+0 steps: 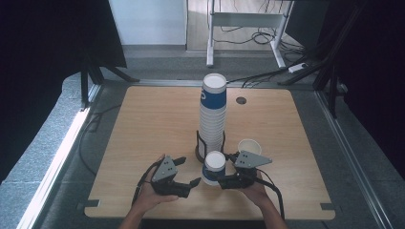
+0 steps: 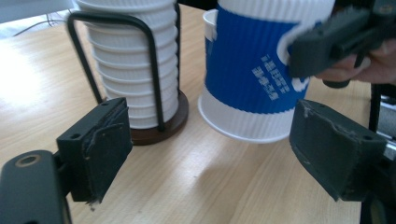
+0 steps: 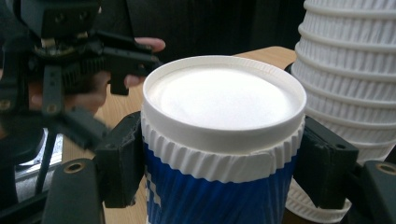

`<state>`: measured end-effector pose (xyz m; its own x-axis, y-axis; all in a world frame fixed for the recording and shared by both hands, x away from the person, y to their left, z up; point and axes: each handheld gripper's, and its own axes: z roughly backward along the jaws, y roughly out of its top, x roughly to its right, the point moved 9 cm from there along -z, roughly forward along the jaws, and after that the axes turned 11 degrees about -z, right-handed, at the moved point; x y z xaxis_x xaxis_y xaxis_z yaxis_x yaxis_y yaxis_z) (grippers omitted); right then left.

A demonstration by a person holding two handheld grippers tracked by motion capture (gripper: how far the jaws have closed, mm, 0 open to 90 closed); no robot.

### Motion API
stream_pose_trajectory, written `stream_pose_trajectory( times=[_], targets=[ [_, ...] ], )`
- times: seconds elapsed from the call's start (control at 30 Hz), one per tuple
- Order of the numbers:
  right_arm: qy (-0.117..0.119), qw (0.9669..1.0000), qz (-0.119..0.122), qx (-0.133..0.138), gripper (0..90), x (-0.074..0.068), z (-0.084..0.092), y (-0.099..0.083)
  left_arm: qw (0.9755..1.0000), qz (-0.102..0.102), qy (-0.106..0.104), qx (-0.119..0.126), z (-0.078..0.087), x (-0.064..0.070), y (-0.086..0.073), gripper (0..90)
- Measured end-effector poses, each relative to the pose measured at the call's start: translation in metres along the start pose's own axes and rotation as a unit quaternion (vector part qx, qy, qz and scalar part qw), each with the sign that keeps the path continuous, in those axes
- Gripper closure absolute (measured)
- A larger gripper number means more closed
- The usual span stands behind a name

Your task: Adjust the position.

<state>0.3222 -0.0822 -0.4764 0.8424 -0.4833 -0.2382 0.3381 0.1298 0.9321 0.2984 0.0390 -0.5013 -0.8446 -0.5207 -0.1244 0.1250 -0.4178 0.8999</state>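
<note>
The right gripper (image 1: 224, 182) is gripping an upside-down blue-and-white ribbed paper cup (image 1: 214, 168) at the table's (image 1: 143, 124) six o'clock edge, just in front of the cup stack (image 1: 213, 112) in its wire holder (image 1: 203, 149). White print is showing on the blue band, too blurred to read. The left gripper (image 1: 187, 178) is sitting at the cup's nine o'clock, jaws spread wide, grasping nothing.
</note>
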Motion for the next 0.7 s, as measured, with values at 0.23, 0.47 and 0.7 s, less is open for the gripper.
stream_pose_trajectory(
  times=[0.23,0.47,0.7],
  targets=[
    [0.0,1.0,-0.002,0.01,26.2,0.0,0.002,0.003,0.9999,-0.003,-0.011,0.003,-0.01,0.013,0.006,11.7],
    [0.006,0.9999,0.004,0.009,26.1,-0.009,-0.004,0.002,0.9997,-0.022,-0.012,-0.005,-0.018,0.023,0.008,11.6],
    [0.012,0.9999,0.005,0.003,26.1,-0.015,-0.011,-0.001,0.9997,-0.023,-0.01,-0.004,-0.023,0.024,0.009,12.5]
  ],
)
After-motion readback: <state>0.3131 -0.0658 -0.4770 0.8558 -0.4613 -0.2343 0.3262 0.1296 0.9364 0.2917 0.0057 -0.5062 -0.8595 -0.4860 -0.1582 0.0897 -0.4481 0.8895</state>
